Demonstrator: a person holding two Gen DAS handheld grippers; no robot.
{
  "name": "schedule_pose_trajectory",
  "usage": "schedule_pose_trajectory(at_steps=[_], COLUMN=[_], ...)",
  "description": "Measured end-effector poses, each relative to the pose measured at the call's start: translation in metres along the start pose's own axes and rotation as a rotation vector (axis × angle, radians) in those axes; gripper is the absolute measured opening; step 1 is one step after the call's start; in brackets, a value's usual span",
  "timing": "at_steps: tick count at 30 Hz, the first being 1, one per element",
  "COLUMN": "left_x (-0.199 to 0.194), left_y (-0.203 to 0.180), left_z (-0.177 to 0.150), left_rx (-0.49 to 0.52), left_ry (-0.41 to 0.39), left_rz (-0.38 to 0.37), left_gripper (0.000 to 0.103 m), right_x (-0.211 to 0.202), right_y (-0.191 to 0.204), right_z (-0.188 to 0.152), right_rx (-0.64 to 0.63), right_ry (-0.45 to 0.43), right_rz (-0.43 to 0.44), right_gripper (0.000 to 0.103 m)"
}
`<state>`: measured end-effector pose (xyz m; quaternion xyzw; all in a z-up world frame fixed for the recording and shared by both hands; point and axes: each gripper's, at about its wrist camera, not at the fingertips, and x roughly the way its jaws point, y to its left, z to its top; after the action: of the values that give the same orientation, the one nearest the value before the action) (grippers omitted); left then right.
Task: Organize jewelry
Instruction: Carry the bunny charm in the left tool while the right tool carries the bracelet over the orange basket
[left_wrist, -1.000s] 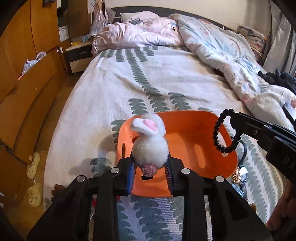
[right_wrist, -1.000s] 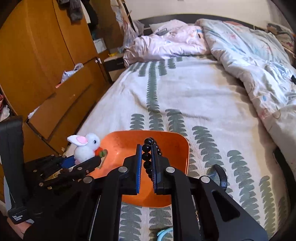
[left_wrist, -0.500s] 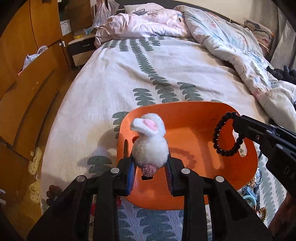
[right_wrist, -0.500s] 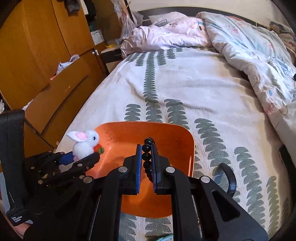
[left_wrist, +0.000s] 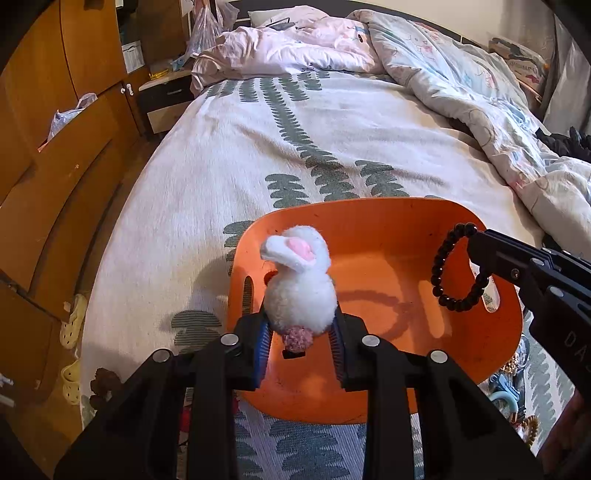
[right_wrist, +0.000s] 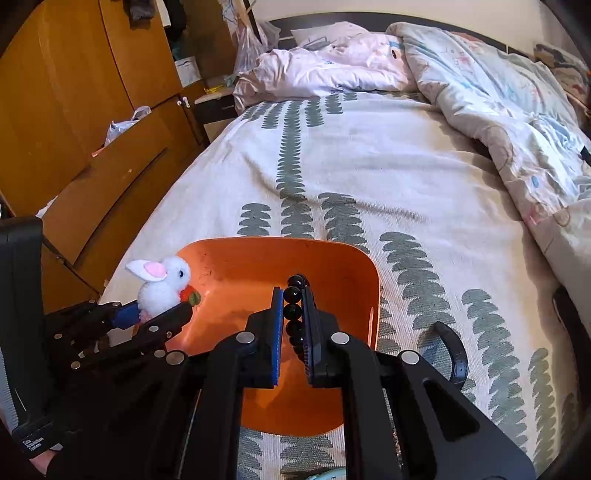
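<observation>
An orange tray (left_wrist: 402, 225) lies on the bed's leaf-patterned cover, also seen in the right wrist view as the orange tray (right_wrist: 236, 266). My left gripper (left_wrist: 300, 325) is shut on a white fluffy bunny charm (left_wrist: 299, 288) with a pink ear, held over the tray's left part; the bunny charm (right_wrist: 162, 284) carries a small orange carrot. My right gripper (right_wrist: 294, 314) is shut on a black bead bracelet (right_wrist: 293, 295). The bracelet (left_wrist: 458, 273) hangs as a ring above the tray's right side, casting a shadow on the tray floor.
A black curved band (right_wrist: 454, 350) lies on the cover right of the tray. More jewelry, gold and blue pieces (left_wrist: 513, 373), sits at the tray's near right. A rumpled duvet (left_wrist: 480, 96) fills the far right; a wooden wardrobe (left_wrist: 55, 129) and slippers (left_wrist: 72, 321) stand left.
Both grippers have sunk a little toward the tray, which looms larger now. The bracelet hangs lower over the tray's right side. Both grips are unchanged.
</observation>
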<state>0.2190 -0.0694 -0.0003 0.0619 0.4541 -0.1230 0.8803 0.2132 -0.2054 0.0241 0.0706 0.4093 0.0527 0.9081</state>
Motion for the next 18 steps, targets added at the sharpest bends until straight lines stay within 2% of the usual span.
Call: schedule_pose_trajectory(at_steps=[18], left_x=[0.019], left_y=[0.002], left_z=[-0.001], left_rx=[-0.011], left_ry=[0.039], left_rz=[0.016], left_gripper=[0.029], right_x=[0.018], right_y=[-0.008], right_z=[-0.002], right_rx=[0.007], right_ry=[0.03], right_rz=[-0.027], right_gripper=[0.01])
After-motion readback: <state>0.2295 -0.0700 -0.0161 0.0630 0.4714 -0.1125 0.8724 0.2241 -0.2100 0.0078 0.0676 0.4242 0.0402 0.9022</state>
